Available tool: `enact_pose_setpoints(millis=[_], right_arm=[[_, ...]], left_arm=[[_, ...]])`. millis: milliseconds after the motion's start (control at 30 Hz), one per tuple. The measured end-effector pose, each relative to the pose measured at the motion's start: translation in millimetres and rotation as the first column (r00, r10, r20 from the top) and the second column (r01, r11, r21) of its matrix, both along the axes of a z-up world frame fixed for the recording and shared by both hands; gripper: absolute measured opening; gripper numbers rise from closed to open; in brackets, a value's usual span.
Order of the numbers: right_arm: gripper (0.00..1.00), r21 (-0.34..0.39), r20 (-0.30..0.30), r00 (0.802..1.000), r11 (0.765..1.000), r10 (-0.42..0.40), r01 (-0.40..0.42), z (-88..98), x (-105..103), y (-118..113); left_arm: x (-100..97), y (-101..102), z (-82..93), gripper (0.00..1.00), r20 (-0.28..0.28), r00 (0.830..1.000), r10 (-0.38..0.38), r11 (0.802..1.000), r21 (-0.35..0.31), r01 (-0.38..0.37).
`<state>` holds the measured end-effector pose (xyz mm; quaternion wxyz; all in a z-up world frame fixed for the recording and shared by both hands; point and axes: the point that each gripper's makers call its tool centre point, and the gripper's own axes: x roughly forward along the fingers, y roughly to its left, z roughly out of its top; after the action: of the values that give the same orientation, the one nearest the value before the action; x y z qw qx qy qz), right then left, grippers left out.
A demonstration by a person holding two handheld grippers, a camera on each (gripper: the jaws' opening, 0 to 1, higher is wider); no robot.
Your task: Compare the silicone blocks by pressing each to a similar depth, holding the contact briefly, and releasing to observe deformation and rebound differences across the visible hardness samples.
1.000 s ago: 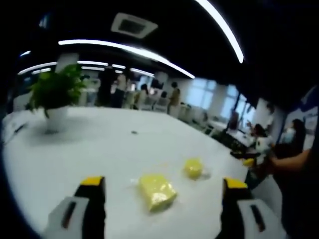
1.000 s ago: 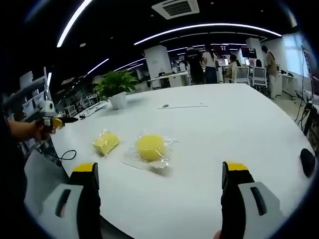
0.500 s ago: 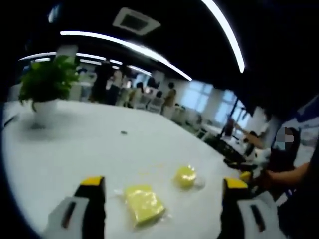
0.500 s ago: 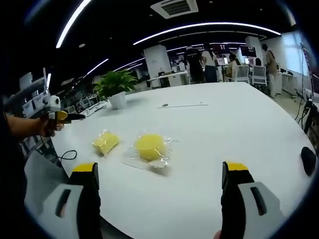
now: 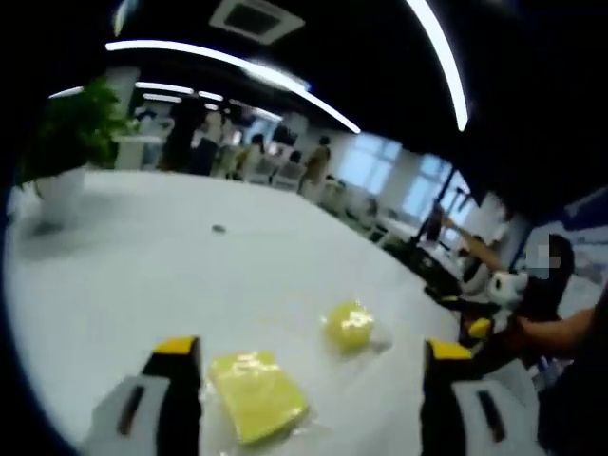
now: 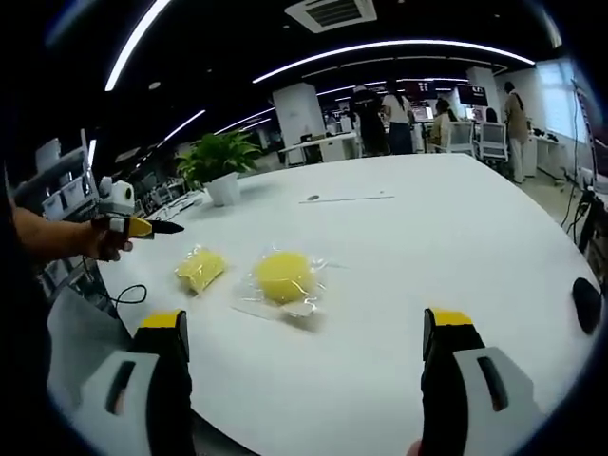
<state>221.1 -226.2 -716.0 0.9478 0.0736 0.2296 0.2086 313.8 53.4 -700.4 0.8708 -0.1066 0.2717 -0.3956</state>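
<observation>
Jaws of both grippers stand wide apart, holding nothing; the square block (image 5: 255, 394) lies just ahead of the left gripper (image 5: 309, 353), near the surface's (image 6: 456, 237) edge; round block (image 6: 283, 276) farther on.

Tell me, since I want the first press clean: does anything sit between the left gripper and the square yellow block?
Nothing visible does. In the left gripper view the open left gripper looks straight at the square yellow block on bare white table; the round yellow block lies beyond it.

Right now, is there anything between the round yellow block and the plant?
No. In the right gripper view, bare white table lies between the round block and the plant.
</observation>
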Motion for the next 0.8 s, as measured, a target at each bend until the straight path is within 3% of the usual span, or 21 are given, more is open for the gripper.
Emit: enact_pose_setpoints(millis=[233, 533, 667, 800], right_arm=[[0.96, 0.008, -0.009, 1.0, 1.0, 0.006, -0.006, -2.9, -4, 6], [0.96, 0.012, -0.013, 1.0, 1.0, -0.004, 0.004, -4.3, -8, 1], [0.96, 0.016, -0.019, 1.0, 1.0, -0.011, 0.011, -5.1, -9, -1], [0.96, 0.018, -0.019, 1.0, 1.0, -0.016, 0.016, -4.8, -9, -2]], left_arm=[[13.9, -13, -7.1, 1.0, -0.03, 1.0, -0.002, 1.0, -0.019, 0.001], [33.7, -45, -11.0, 0.98, -0.045, 0.998, -0.052, 0.999, -0.018, 0.051], [45.9, -58, -23.1, 0.96, -0.099, 0.993, -0.067, 0.998, 0.0, 0.068], [53.7, -67, -30.9, 0.91, -0.157, 0.986, -0.061, 0.998, -0.038, 0.056]])
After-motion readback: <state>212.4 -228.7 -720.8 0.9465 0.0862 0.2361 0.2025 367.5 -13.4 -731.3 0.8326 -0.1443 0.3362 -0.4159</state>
